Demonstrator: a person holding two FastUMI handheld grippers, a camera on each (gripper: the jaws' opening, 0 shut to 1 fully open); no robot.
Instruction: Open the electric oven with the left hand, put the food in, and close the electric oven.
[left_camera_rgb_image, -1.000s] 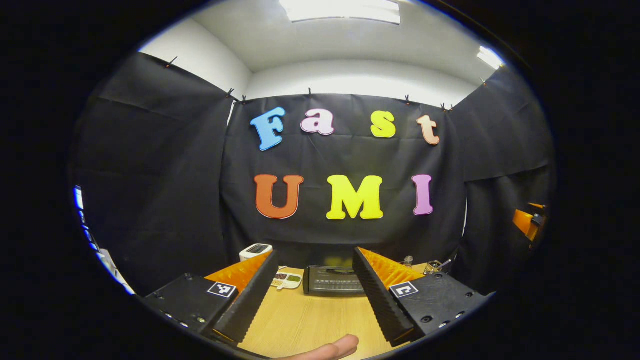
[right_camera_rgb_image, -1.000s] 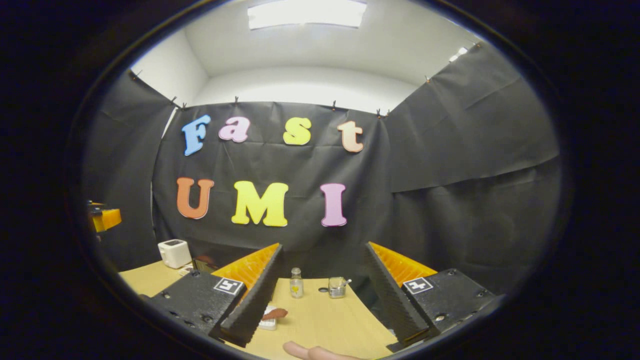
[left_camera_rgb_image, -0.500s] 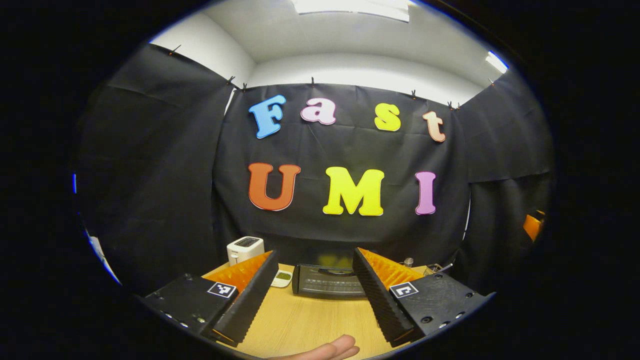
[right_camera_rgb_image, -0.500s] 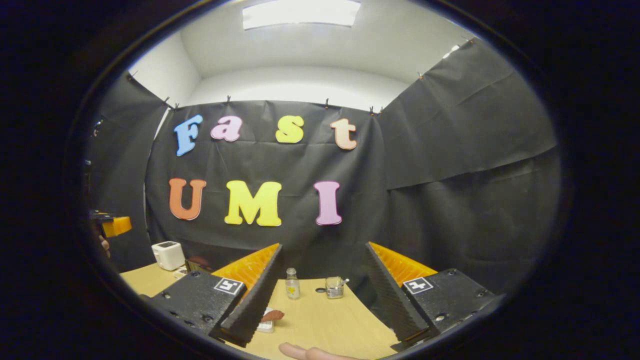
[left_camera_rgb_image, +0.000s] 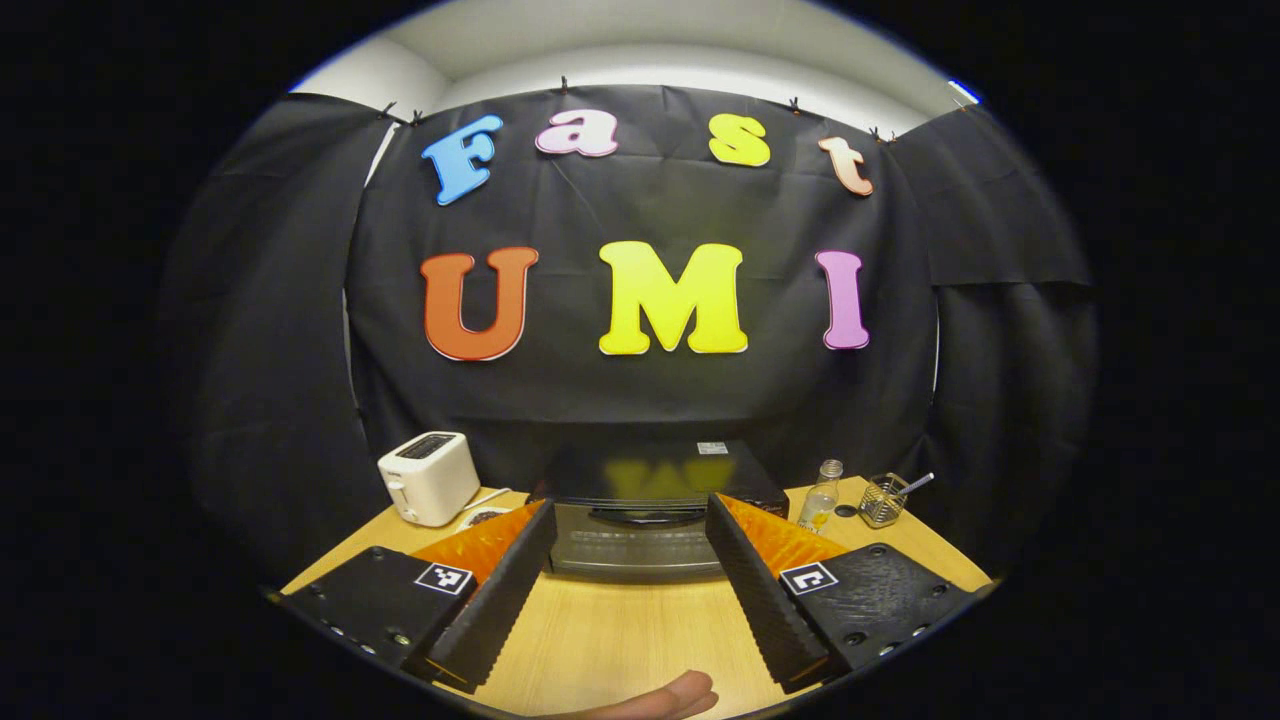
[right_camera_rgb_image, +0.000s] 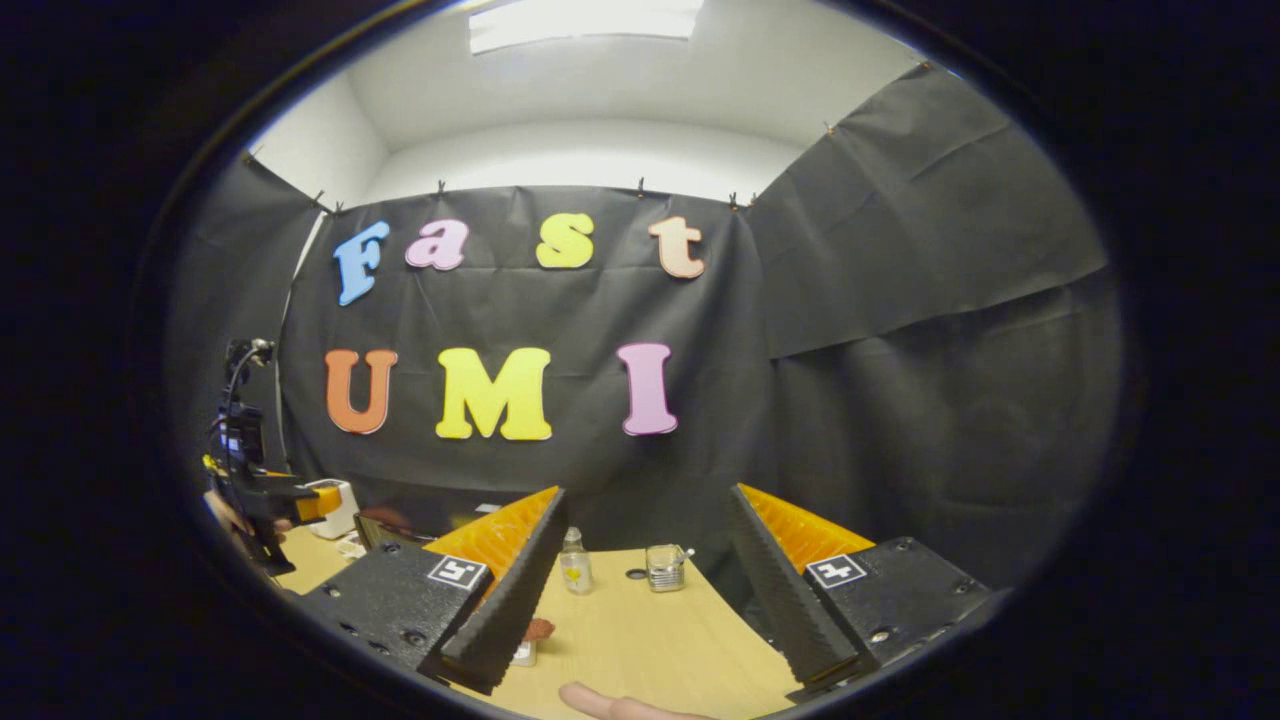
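The black electric oven (left_camera_rgb_image: 650, 478) stands at the back of the wooden table (left_camera_rgb_image: 620, 630), its door shut and its handle (left_camera_rgb_image: 645, 517) facing me. My left gripper (left_camera_rgb_image: 630, 508) is open, a short way in front of the oven, with the door framed between its fingers. My right gripper (right_camera_rgb_image: 648, 498) is open too, over the table's right part, holding nothing. A reddish-brown piece of food (right_camera_rgb_image: 538, 629) lies on a small white block beside its left finger, partly hidden. In the right gripper view the left gripper (right_camera_rgb_image: 262, 495) shows far off at the left edge.
A white toaster (left_camera_rgb_image: 428, 478) stands left of the oven. To the oven's right are a small clear bottle (left_camera_rgb_image: 822, 495) and a wire basket (left_camera_rgb_image: 885, 500). A person's fingertip (left_camera_rgb_image: 672, 695) shows at the bottom edge. Black cloth walls close in the table.
The left gripper has moved forward toward the oven and tipped down, so the oven looks larger and nearer. The right gripper has barely shifted. Both stayed open.
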